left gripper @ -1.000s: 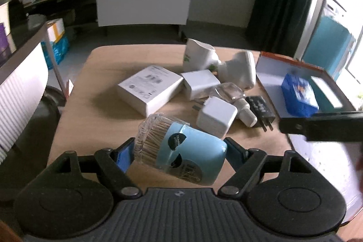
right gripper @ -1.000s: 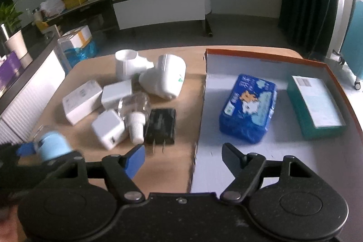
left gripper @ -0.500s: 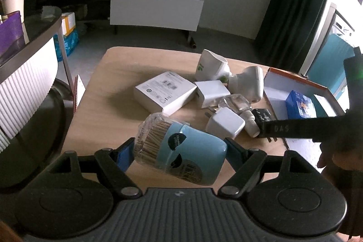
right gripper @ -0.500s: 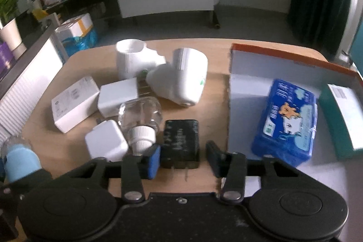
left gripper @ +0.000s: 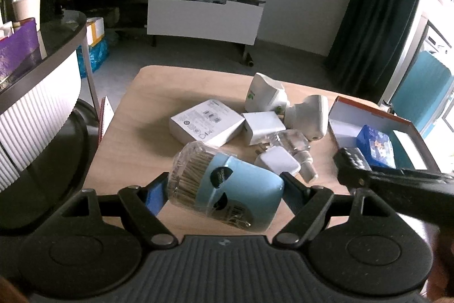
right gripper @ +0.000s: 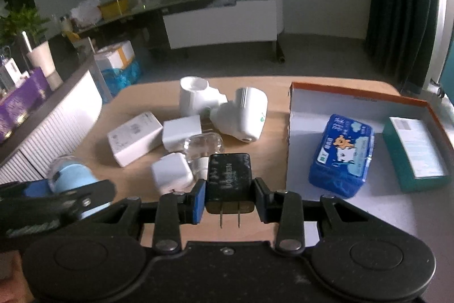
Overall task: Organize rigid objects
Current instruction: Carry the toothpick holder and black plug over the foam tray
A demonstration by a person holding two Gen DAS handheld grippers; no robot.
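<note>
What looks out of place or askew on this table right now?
The loose chargers lie jumbled: a clear bottle is tipped on its side among white adapters, and two white plug-in units lean against each other. Nothing looks spilled or broken.

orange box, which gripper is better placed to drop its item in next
Right. The right gripper is shut on the black charger, right beside the orange box wall. The left gripper holds the toothpick jar farther away, with the pile of white plugs between.
</note>
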